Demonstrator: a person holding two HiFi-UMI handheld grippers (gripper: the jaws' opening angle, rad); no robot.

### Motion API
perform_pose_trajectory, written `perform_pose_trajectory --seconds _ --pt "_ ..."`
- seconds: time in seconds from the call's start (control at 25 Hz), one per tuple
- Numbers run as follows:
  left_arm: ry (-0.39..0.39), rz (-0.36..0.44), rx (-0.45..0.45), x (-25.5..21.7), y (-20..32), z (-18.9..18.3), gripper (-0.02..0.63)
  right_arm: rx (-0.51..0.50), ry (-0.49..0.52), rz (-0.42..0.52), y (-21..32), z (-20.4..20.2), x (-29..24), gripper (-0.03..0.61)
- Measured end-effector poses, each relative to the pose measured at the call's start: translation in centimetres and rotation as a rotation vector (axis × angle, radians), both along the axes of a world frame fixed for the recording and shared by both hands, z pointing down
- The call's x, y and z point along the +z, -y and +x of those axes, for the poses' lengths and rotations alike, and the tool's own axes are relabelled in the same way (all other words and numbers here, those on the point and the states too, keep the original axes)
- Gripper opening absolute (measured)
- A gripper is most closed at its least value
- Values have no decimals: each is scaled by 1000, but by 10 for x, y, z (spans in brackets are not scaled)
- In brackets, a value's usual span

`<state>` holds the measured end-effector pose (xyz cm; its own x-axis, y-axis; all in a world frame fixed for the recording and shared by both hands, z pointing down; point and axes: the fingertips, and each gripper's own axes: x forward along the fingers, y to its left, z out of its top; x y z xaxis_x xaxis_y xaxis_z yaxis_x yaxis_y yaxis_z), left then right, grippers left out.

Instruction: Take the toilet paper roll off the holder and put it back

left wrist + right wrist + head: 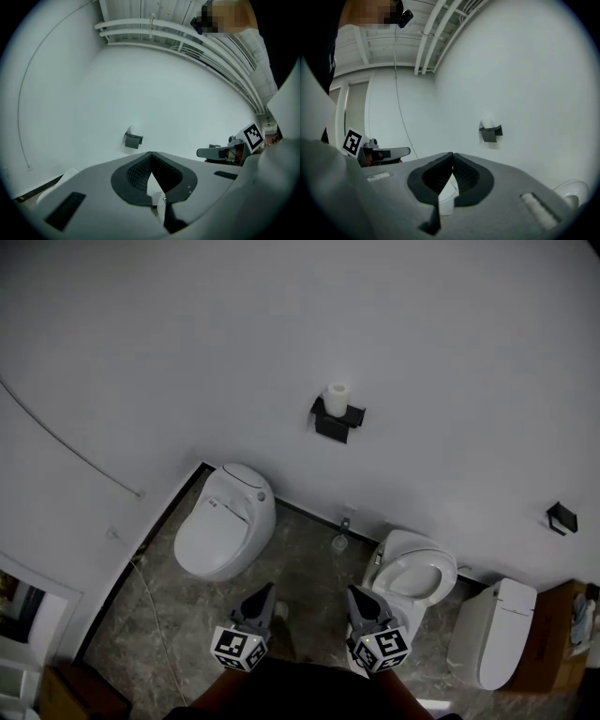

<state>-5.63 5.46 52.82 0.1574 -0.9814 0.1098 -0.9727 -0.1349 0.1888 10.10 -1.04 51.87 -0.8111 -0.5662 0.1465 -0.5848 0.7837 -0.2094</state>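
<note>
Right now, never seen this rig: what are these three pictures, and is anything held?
No robot here: a person holds a two-jaw claw in each hand. The head view looks down from the person's head; the left claw and right claw show at its bottom edge, each with a marker cube. The other two views come from cameras riding on each claw, looking along its jaws. Both claws are shut and empty. On the white wall, a white toilet paper roll sits on a black wall holder, untouched. Below, white toilets stand on the grey stone floor.
</note>
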Motion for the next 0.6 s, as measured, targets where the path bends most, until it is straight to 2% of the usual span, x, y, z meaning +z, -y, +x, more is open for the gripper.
perform_pose_trajectory --seconds 0.16,0.32,0.52,0.6 --pt "18 12 70 2 65 -19 17 73 52 -45 45 -22 -4 -2" --pt "37 33 128 -7 133 -37 17 123 32 -13 89 -44 -12 -2" --pt "62 87 231 -30 211 -41 17 188 55 -9 133 -63 -23 -2" --pt "65 103 242 -38 243 -45 17 211 51 5 148 -68 -27 -2"
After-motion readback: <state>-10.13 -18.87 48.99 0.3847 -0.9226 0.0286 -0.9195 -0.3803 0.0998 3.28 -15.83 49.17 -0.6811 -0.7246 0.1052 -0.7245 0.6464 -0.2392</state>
